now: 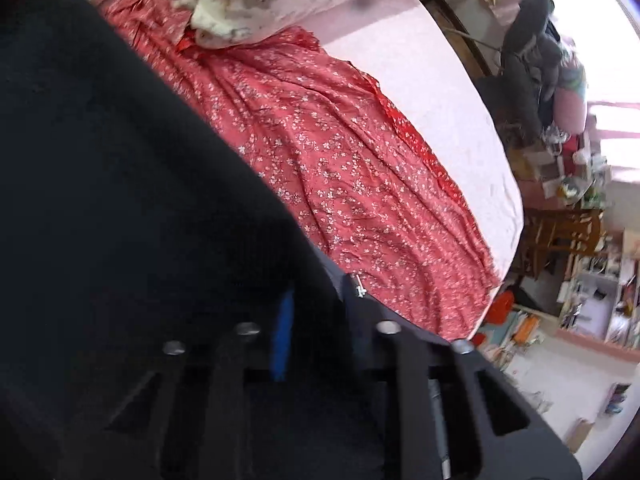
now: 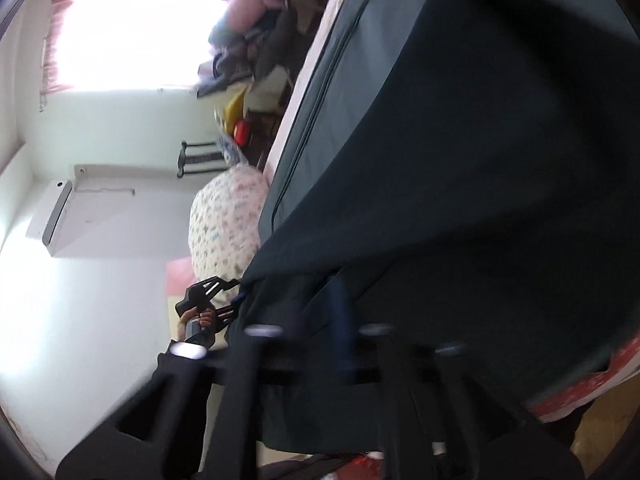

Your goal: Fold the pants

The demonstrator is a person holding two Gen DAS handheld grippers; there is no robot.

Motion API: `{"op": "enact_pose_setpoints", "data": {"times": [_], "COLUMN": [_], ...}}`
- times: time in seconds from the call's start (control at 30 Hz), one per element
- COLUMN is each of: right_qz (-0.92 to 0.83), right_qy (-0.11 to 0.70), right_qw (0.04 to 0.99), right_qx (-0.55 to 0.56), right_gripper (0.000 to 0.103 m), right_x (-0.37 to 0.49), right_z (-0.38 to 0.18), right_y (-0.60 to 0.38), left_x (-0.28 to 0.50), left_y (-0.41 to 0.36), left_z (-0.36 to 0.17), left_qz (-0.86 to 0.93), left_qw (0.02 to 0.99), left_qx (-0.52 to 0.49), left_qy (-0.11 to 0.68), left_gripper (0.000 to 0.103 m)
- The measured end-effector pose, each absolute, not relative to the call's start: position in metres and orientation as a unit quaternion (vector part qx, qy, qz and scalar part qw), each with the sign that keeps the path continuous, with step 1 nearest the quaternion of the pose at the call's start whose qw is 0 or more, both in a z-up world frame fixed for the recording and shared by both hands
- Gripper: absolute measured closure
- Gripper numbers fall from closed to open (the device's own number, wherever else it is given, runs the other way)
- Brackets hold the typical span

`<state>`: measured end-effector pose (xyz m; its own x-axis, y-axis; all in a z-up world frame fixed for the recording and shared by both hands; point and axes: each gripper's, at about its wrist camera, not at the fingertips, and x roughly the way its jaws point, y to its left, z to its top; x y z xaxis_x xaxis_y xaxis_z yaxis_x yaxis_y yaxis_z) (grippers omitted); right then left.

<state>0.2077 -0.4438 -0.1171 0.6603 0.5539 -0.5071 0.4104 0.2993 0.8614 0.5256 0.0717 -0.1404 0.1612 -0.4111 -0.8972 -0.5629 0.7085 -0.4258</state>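
Left tool (image 1: 316,320) and right tool (image 2: 344,320) — both clamped on dark pants (image 2: 460,140), lifted over bed (image 1: 460,120)

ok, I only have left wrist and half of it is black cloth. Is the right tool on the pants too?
Observer: Yes. The right wrist view shows the pants pinched in the right tool, draping up and away from it.
Operator: Can you see my left tool from there?
Observer: Yes. The left tool grips the pants' edge, lifted in front of a floral pillow.
Operator: Anything behind it?
Observer: A wall air conditioner.
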Motion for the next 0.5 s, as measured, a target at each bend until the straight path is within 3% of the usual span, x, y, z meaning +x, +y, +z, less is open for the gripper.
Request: {"op": "enact_pose_setpoints", "data": {"times": [0.13,0.5], "right_qz": [0.077,0.083], "right_qy": [0.413,0.419], "right_qw": [0.694,0.670], "right_qx": [0.585,0.608], "right_gripper": [0.051,0.050], "right_x": [0.228,0.234], "right_z": [-0.112,-0.112], "right_y": [-0.420,-0.400], "left_x": [0.513,0.476], "left_y": [0.083,0.075], "left_z": [-0.143,-0.091], "left_qz": [0.027,-0.012], "left_qw": [0.665,0.743], "left_qx": [-0.401,-0.361], "left_qy": [0.629,0.563], "left_gripper": [0.099,0.101]}}
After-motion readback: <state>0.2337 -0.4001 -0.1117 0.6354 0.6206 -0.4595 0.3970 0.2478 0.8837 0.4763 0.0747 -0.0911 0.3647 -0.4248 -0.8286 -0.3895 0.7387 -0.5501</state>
